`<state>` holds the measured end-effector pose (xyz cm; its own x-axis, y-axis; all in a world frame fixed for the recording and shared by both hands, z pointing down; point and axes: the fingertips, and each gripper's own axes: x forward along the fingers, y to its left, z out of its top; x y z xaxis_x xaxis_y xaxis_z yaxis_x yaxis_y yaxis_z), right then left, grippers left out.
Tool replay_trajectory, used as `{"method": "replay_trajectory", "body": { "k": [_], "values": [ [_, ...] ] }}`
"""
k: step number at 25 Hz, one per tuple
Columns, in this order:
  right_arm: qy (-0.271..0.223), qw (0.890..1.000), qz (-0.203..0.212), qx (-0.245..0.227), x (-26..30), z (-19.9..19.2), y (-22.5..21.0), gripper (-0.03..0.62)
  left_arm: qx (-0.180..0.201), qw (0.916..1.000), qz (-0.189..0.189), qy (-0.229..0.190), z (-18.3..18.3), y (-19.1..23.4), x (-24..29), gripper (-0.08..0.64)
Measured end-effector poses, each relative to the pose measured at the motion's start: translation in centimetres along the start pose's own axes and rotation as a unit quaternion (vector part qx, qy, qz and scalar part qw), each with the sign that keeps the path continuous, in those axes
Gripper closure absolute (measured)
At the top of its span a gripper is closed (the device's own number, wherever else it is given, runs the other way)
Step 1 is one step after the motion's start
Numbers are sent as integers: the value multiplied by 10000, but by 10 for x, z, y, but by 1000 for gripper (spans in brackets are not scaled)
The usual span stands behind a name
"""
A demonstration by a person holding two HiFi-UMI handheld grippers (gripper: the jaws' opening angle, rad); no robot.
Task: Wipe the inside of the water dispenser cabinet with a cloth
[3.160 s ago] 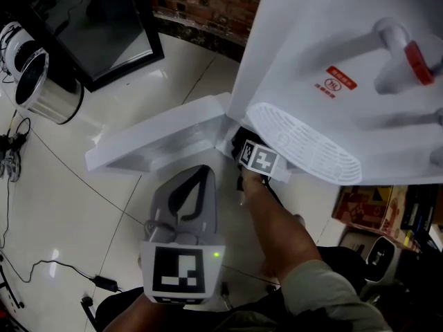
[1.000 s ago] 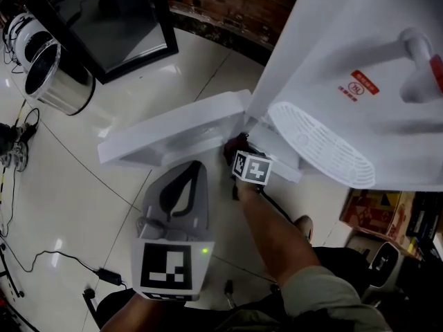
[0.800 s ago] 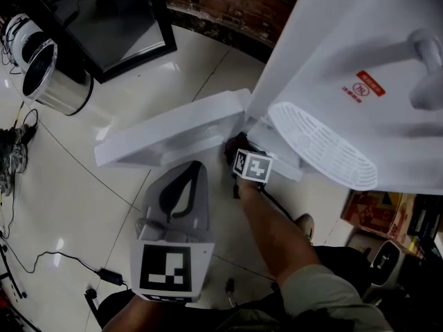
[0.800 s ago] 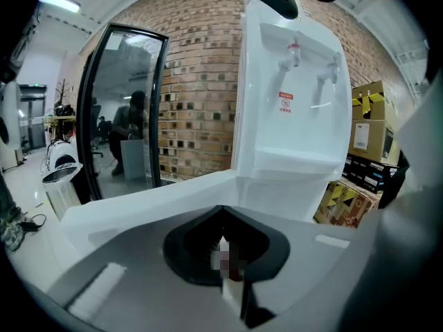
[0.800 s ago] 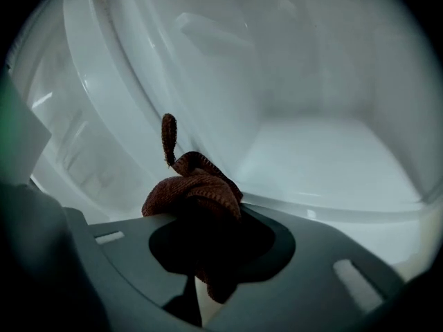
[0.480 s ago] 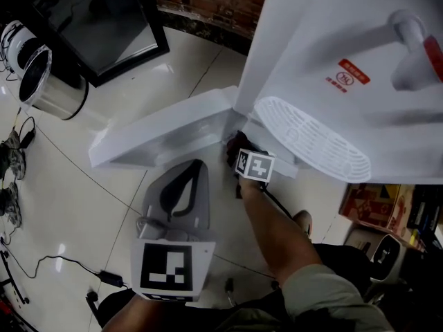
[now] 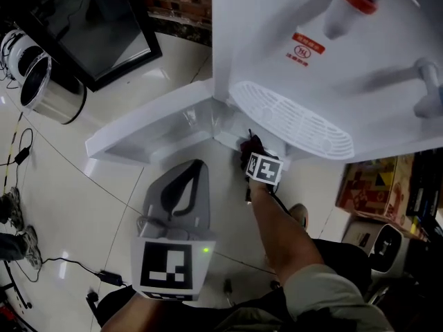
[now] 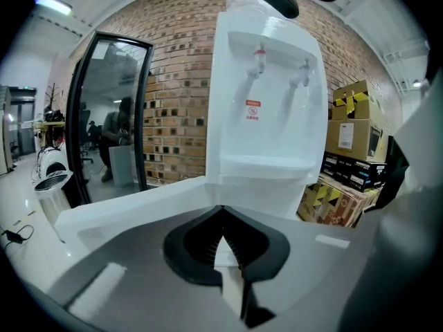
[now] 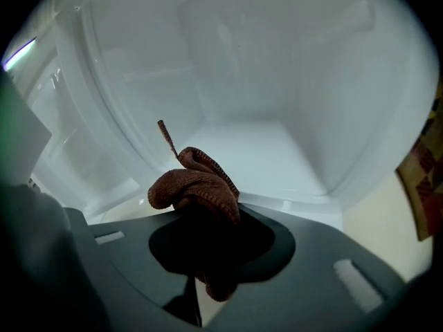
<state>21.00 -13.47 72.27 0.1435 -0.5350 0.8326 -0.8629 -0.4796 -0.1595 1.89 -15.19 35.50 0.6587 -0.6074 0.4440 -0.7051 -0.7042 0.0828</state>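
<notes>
Sensibly, the right gripper (image 9: 205, 211) clamps the bunched brown knitted cloth (image 9: 194, 182) at the mouth of the white water dispenser cabinet (image 9: 242, 147), its white door (image 7: 142, 135) open for access; the left gripper (image 8: 223, 227), closed and empty, waits aside.

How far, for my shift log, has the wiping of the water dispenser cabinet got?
Done: the cabinet door stands open, and the right gripper is shut on the brown cloth. In hand: that gripper points the cloth into the white cabinet from its mouth. Left: the floor and walls, though how much is already wiped cannot be told. The left gripper, shut and empty, hangs back.
</notes>
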Motion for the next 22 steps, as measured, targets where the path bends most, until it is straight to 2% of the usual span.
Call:
{"method": "replay_trajectory", "body": {
  "k": [6,15,18,22],
  "values": [
    [6,9992,-362,179,-20,-16,-48,488,151,9998,-138,-63,1,-26,-10,560],
    [31,9949,-876,504,-44,-33,-126,488,115,9993,-332,-88,-1,-60,-27,560],
    [71,9941,-899,595,-48,-38,-135,488,95,9993,-352,-58,-4,-67,-30,560],
    [0,9969,-689,387,-57,-26,-130,488,138,9990,-411,-130,2,-75,-32,560]
  ]
}}
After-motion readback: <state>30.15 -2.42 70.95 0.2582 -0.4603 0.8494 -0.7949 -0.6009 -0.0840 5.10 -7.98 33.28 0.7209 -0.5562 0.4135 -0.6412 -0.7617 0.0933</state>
